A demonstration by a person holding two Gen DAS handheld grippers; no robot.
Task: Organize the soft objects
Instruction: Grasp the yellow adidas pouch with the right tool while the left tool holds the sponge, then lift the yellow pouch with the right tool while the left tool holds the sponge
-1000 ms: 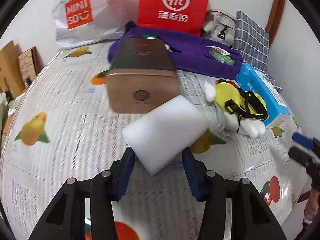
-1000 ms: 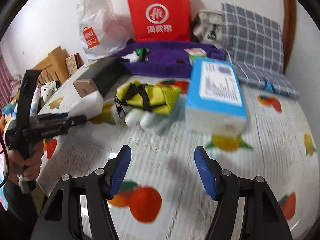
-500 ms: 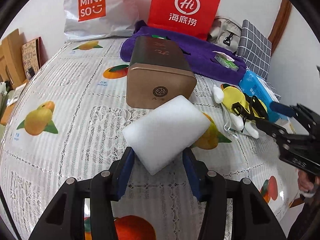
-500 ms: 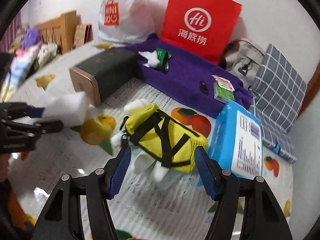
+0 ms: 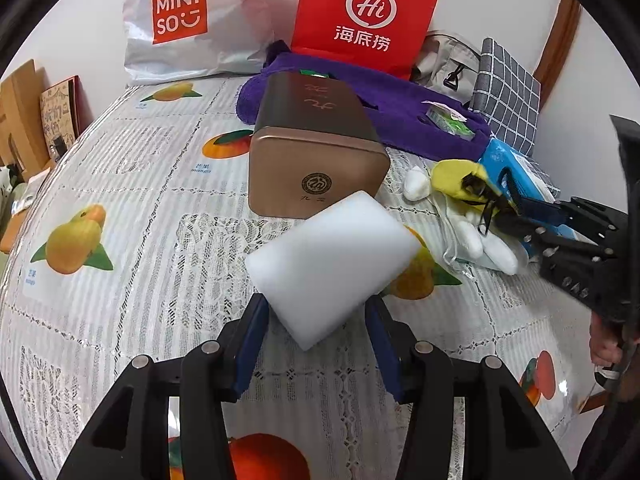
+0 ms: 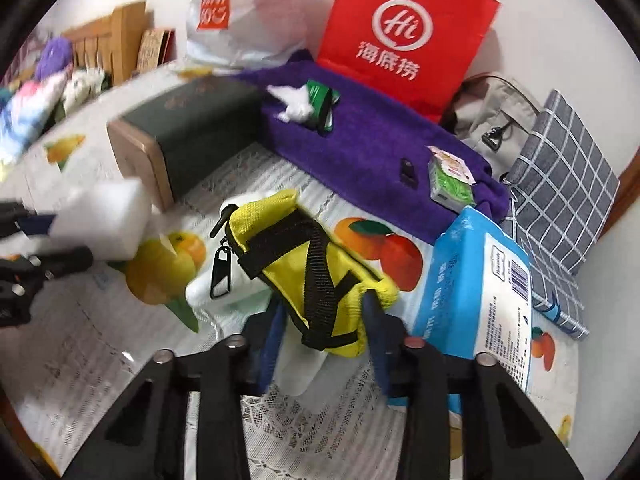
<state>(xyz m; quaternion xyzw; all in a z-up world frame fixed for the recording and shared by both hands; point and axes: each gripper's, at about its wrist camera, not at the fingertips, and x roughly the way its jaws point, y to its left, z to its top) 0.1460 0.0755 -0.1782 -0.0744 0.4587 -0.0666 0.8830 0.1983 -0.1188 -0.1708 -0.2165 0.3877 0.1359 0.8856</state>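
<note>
Fruit-print tablecloth (image 5: 120,168): one bronze tin (image 5: 316,152), two bags behind. Left gripper (image 5: 316,344) clamps one white sponge (image 5: 332,260); right gripper (image 6: 324,344) closing around one yellow pouch (image 6: 304,264).

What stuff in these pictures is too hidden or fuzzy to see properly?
- White toy, right wrist view: the yellow vest and the right tongs, now closing around it, cover most of it.
- Brown tin, right wrist view: the writing on its lid is blurred.
- Shelf clutter, right wrist view: blurred and cut off by the edge.
- Person's hand, left wrist view: mostly behind the tongs' handle.
- Purple towel, left wrist view: the tin hides its near end.
</note>
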